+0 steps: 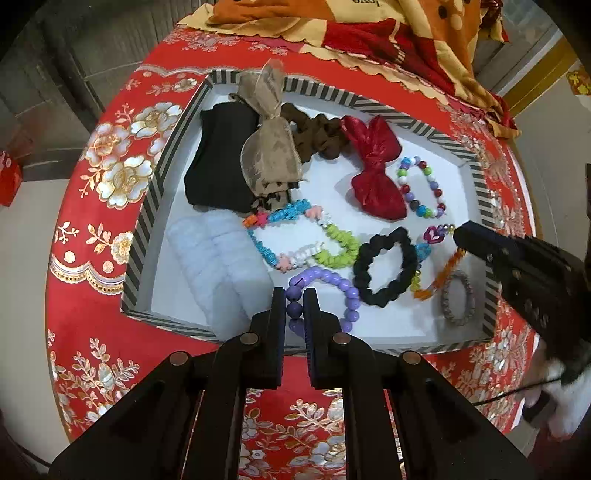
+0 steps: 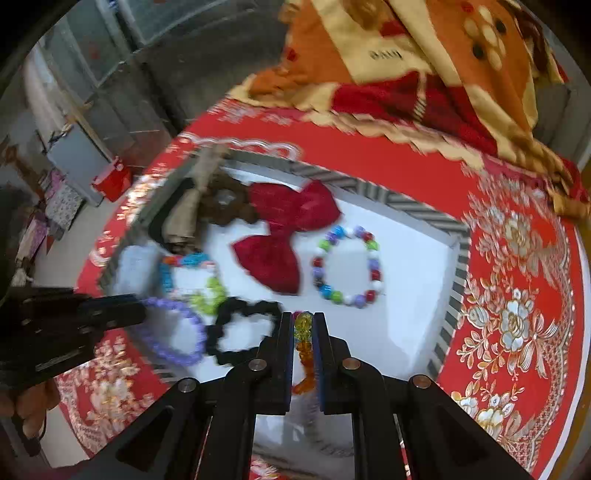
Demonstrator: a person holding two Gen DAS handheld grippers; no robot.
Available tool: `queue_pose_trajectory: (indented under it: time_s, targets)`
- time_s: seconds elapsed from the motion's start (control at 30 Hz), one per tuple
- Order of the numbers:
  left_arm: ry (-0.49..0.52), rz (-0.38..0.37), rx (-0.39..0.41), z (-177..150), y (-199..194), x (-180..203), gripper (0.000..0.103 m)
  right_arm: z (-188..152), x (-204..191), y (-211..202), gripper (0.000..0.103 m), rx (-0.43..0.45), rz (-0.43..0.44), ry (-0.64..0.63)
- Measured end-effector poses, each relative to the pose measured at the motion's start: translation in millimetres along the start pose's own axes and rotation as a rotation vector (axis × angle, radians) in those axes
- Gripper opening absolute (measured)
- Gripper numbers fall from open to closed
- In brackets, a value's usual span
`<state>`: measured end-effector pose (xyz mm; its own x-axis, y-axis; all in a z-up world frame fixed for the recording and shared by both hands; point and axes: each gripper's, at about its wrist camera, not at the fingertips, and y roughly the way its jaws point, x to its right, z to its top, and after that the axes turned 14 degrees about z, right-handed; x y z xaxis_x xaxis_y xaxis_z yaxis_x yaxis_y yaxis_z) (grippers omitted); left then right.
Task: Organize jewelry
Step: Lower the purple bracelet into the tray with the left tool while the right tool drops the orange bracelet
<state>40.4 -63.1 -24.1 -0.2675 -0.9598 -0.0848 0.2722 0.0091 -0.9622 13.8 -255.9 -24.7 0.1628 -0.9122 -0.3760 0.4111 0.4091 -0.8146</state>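
Observation:
A striped box (image 1: 146, 221) with a white floor holds the jewelry. My left gripper (image 1: 294, 292) points down into its near edge, shut on a purple bead bracelet (image 1: 341, 284) that lies on the box floor. From the right, my right gripper (image 1: 461, 234) is shut on a bracelet of orange, green and pink pieces (image 1: 445, 269). In the right wrist view the right gripper (image 2: 303, 316) pinches that orange and green bracelet (image 2: 303, 332). The left gripper (image 2: 140, 314) shows at the left, at the purple bracelet (image 2: 184, 332).
Also in the box: black cloth (image 1: 218, 158), beige bow (image 1: 269, 147), brown scrunchie (image 1: 314, 133), red bow (image 1: 375, 166), multicolour bead bracelet (image 1: 421, 186), blue-green-white bracelet (image 1: 295, 236), black scrunchie (image 1: 384, 269), grey hair tie (image 1: 458, 297), pale blue pad (image 1: 218, 266). A blanket (image 1: 388, 33) lies behind on the red cloth.

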Motion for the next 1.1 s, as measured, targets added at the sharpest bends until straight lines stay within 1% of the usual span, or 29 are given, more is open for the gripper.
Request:
queue_pose_trajectory:
  time_s: [0.17, 0.3, 0.4, 0.47, 0.53, 0.6, 0.67, 0.7, 0.77, 0.83, 0.93, 1.1]
  targets:
    - [-0.002, 0.016, -0.011, 0.8, 8.1, 1.8, 0.008, -0.3, 22.1, 14.3, 0.009, -0.009, 0.021, 0.057]
    - [0.007, 0.039, 0.005, 0.8, 7.8, 6.2, 0.008, -1.4, 30.9, 21.3, 0.009, -0.005, 0.041, 0.102]
    - [0.006, 0.051, 0.015, -0.2, 6.6, 7.1, 0.010, -2.9, 34.1, 18.4, 0.009, 0.010, 0.050, 0.122]
    - [0.003, 0.047, 0.019, -1.0, 5.0, 6.7, 0.017, -5.2, 31.6, 10.8, 0.009, 0.025, 0.047, 0.117]
    - [-0.005, 0.033, 0.020, -2.0, 3.0, 6.6, 0.031, -8.9, 29.4, 2.7, 0.009, 0.040, 0.044, 0.116]
    - [-0.005, 0.035, 0.029, -4.7, -1.5, 6.4, 0.038, -13.8, 27.4, -6.9, 0.010, 0.059, 0.044, 0.123]
    - [-0.001, 0.037, 0.040, -7.3, -5.7, 7.3, 0.042, -18.1, 24.5, -15.5, 0.010, 0.079, 0.045, 0.128]
    - [-0.002, 0.038, 0.043, -8.6, -7.5, 7.2, 0.043, -20.6, 22.0, -20.3, 0.012, 0.089, 0.047, 0.130]
    - [-0.004, 0.040, 0.050, -11.7, -11.8, 6.6, 0.043, -24.4, 16.5, -27.5, 0.018, 0.103, 0.044, 0.130]
    - [-0.008, 0.042, 0.063, -14.9, -16.9, 5.9, 0.043, -31.4, 7.9, -38.4, 0.031, 0.130, 0.045, 0.128]
    - [-0.002, 0.060, 0.083, -18.9, -23.5, 6.4, 0.043, -42.4, -6.2, -52.0, 0.033, 0.173, 0.048, 0.127]
    - [0.014, 0.076, 0.123, -27.3, -34.9, 7.5, 0.043, -57.3, -35.0, -65.6, 0.033, 0.212, 0.006, 0.093]
